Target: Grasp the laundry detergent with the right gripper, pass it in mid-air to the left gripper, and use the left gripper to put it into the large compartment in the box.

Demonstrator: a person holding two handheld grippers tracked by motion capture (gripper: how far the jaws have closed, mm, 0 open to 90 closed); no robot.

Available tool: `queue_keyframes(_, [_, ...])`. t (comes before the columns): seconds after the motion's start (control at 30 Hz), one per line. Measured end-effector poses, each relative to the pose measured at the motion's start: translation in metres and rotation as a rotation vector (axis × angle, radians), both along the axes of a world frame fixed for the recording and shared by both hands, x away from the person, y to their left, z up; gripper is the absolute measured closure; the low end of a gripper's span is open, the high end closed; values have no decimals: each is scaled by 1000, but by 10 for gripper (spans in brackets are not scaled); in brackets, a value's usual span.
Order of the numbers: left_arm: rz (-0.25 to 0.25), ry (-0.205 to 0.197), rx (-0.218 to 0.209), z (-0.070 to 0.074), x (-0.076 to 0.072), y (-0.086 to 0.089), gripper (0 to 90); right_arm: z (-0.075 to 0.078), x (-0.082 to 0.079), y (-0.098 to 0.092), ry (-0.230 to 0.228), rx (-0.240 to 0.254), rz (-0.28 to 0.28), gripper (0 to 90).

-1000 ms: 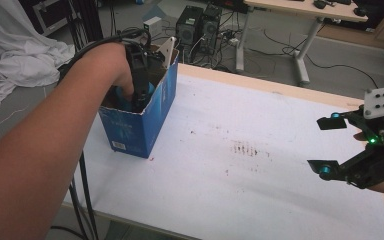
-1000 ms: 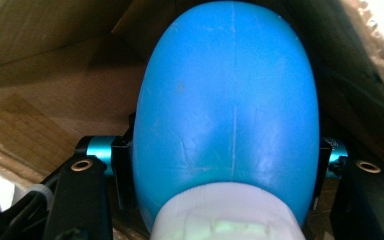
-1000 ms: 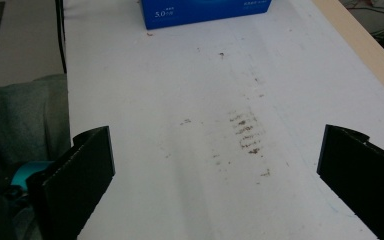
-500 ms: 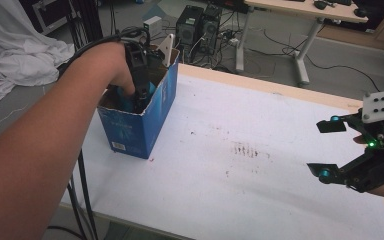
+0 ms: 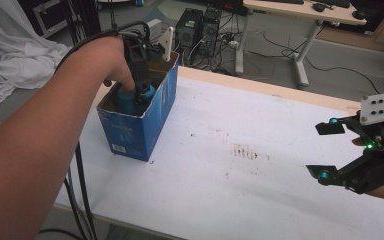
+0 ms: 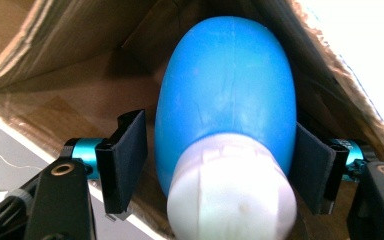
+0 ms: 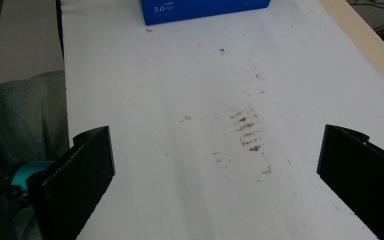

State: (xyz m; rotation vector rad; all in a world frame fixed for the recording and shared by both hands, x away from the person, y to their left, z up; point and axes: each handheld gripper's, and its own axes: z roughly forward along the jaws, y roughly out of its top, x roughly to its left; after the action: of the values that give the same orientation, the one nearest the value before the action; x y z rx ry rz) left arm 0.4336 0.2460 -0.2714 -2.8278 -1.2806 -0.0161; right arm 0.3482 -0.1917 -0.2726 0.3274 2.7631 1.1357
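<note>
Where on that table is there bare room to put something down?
Most of the white table is bare: the wide stretch between the blue box and the right gripper, marked only by brown smudges. It is crowded inside the box, where the left gripper straddles a blue bottle.

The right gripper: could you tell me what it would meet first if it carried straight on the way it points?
Its way looks free at first: the right gripper points along the bare white table toward the blue box, probably the first obstacle.
</note>
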Motion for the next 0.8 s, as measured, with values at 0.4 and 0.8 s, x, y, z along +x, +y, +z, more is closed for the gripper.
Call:
queue_keyframes(0.4, [-15, -34, -1, 31, -10, -7, 226, -1, 4, -2, 13, -8, 2, 9])
queue_keyframes(0.8, [-143, -51, -64, 63, -26, -32, 167, 12, 7, -3, 15, -72, 3, 10])
